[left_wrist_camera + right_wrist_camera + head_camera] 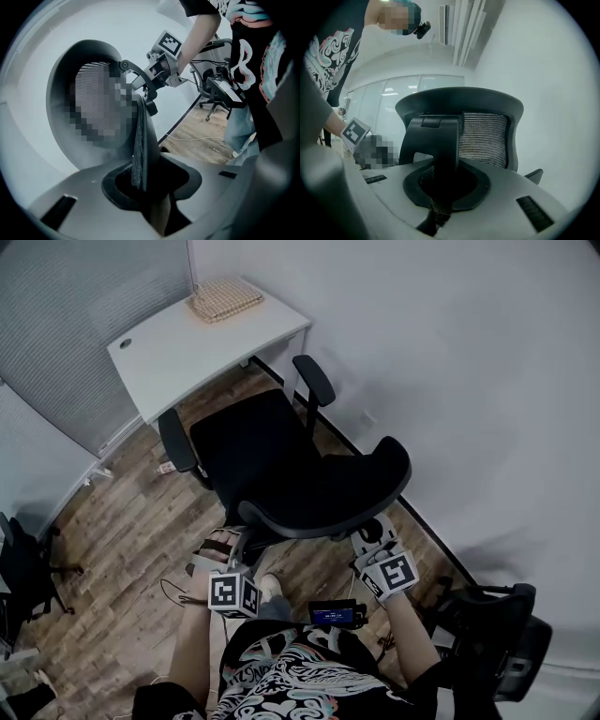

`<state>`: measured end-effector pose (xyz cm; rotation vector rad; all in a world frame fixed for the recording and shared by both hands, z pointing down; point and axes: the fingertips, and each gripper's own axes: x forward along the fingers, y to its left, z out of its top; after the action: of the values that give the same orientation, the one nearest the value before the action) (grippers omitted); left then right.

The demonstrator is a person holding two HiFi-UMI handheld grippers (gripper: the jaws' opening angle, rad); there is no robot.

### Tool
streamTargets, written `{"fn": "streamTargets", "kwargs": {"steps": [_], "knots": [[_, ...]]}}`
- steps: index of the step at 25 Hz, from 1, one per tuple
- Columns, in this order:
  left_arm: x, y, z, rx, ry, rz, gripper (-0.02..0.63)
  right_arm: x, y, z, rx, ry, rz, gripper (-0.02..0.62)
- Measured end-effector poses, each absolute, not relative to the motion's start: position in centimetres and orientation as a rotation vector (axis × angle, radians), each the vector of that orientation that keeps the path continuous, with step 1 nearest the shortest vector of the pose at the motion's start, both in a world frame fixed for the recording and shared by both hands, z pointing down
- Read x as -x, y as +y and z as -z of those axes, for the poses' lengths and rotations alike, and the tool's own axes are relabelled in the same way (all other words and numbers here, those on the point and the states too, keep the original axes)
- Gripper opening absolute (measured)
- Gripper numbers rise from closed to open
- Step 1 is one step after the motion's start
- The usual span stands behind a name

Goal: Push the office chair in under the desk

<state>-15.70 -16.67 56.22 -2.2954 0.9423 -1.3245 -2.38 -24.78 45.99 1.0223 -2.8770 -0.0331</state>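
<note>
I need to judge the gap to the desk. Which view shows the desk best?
The head view: most of the white desk top shows, beyond the office chair. Both gripper views show the chair's backrest but no desk.

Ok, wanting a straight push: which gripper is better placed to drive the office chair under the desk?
Probably right: the right gripper clamps the backrest from behind, in line with seat and desk; the left gripper clamps its side end, likelier to swivel it.
</note>
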Motion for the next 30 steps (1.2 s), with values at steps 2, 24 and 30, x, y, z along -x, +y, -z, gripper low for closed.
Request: {"fn": "streamTargets", "kwargs": {"steps": [2, 24, 30], "knots": [[15.5, -16.8, -56.2, 2.295, 0.938, 1.331, 0.135, 2.2, -25.0, -46.0, -1.010, -2.879, 0.033, 0.046], [13.4, -19.0, -56.0, 2.299, 1.014, 1.325, 0.137, 0.9, -28.3, -45.9, -0.917, -2.924, 0.039, 0.046], [13.4, -20.2, -55.9, 2.303, 1.029, 1.335, 0.137, 1.1, -29.8, -45.5, -0.892, -2.933, 0.041, 0.046]]}}
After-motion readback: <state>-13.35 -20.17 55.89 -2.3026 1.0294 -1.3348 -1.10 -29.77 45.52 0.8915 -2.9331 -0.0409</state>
